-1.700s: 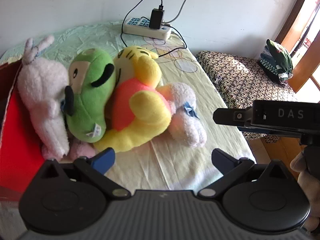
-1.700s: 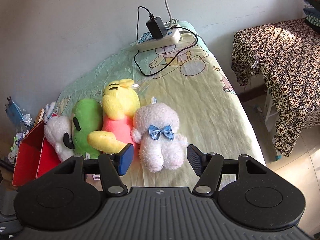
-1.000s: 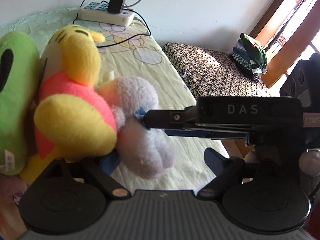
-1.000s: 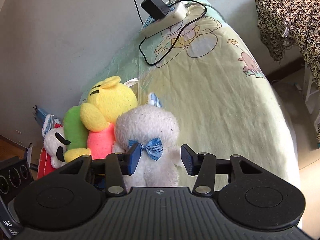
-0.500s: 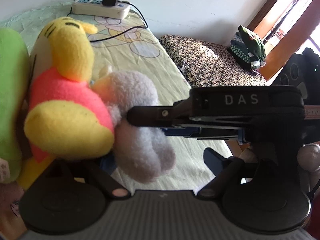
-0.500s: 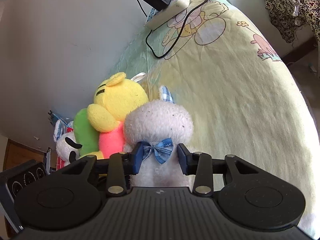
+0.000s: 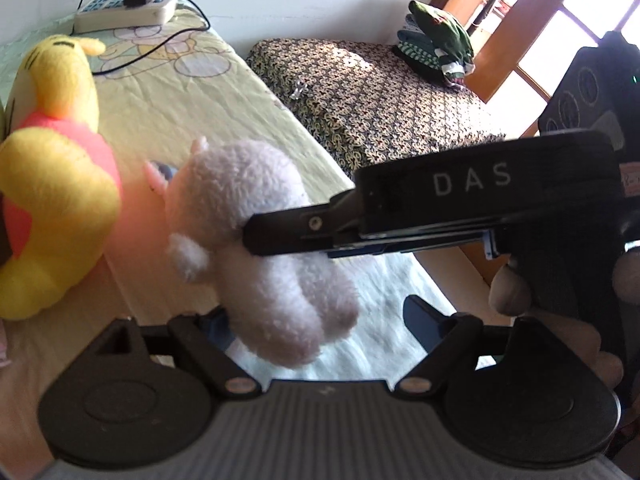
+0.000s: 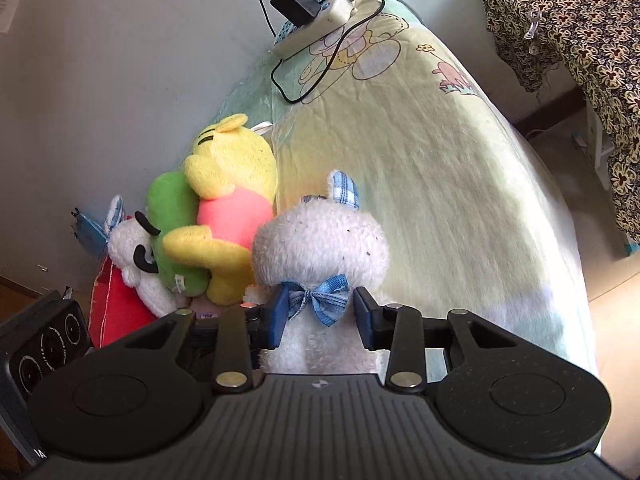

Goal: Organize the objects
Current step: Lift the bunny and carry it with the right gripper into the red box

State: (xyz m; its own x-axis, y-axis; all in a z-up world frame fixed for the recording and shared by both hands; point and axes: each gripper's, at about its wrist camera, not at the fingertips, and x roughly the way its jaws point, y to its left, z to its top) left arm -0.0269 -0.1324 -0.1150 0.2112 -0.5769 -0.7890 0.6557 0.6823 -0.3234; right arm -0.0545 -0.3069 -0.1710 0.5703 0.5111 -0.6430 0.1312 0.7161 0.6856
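Right tongs (image 8: 317,316) clamp one white plush rabbit (image 8: 320,248); the left tongs (image 7: 316,320) are closing, seemingly touching its legs; three plush toys lie left.

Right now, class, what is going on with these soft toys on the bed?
A person is sorting plush toys with two hand-held grippers. The right gripper is shut on the white plush bunny, just by its blue bow tie, apart from the yellow bear and green plush. The left gripper is closing, the bunny's lower body between its jaws.
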